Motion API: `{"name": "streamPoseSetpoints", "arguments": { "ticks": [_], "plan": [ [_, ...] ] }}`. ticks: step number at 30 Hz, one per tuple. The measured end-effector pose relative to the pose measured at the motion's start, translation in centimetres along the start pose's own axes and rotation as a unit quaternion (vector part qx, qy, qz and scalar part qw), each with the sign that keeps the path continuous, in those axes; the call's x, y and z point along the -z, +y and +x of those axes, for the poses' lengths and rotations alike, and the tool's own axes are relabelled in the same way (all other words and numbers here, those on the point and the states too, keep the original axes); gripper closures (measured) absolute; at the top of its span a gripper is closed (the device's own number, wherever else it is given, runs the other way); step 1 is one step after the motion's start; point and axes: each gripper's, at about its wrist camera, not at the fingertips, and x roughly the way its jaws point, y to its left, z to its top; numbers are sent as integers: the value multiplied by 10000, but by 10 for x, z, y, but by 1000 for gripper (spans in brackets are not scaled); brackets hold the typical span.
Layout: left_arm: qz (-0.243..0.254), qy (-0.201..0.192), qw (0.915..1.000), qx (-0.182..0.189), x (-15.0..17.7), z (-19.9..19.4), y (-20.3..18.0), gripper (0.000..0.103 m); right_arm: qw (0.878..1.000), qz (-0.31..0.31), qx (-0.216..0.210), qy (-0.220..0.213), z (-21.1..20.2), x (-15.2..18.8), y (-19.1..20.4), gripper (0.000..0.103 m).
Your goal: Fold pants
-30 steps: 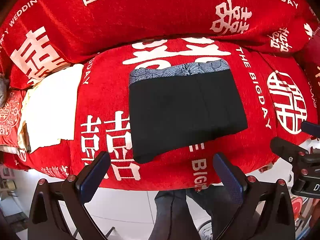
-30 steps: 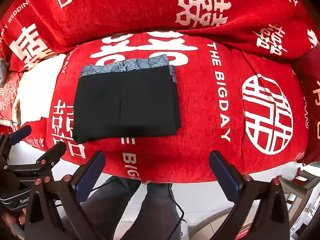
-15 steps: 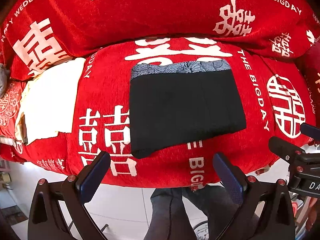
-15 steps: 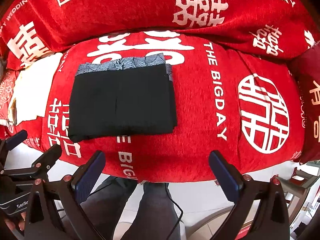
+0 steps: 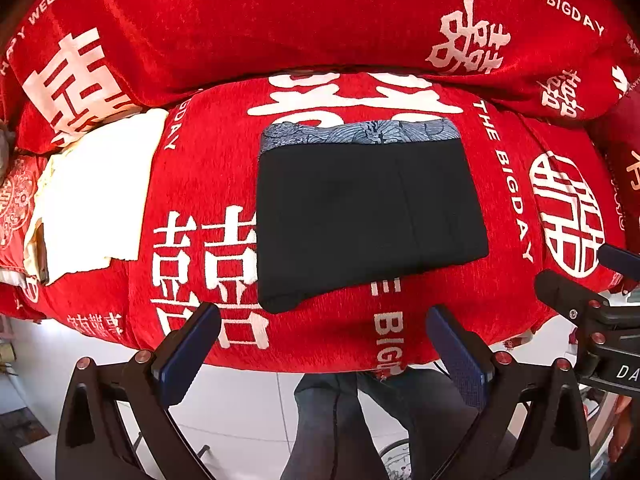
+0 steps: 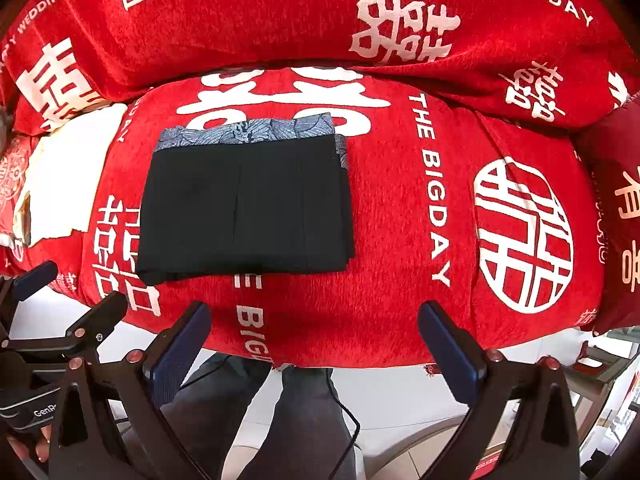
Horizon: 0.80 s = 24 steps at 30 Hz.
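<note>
The black pants [image 5: 368, 216] lie folded into a flat rectangle on the red sofa seat, with a blue patterned waistband along the far edge; they also show in the right wrist view [image 6: 244, 204]. My left gripper [image 5: 324, 344] is open and empty, held off the seat's front edge, below the pants. My right gripper [image 6: 314, 340] is open and empty, also in front of the seat, to the right of the pants. Each gripper shows at the edge of the other's view.
The sofa [image 5: 400, 32] is covered in red cloth with white characters; its backrest rises behind the pants. A white folded cloth [image 5: 96, 196] lies on the seat to the left. The person's legs [image 5: 340, 420] and white floor are below the seat edge.
Both grippers have drawn back slightly from the sofa and stayed open. The folded pants have not moved.
</note>
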Motion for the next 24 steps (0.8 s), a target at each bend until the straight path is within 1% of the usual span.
{"name": "streamPoseSetpoints", "arguments": {
  "ticks": [24],
  "plan": [
    [-88, -32, 10000, -18, 1, -3, 6, 0, 9999, -94, 141, -32, -1, -2, 7, 0]
  ]
}}
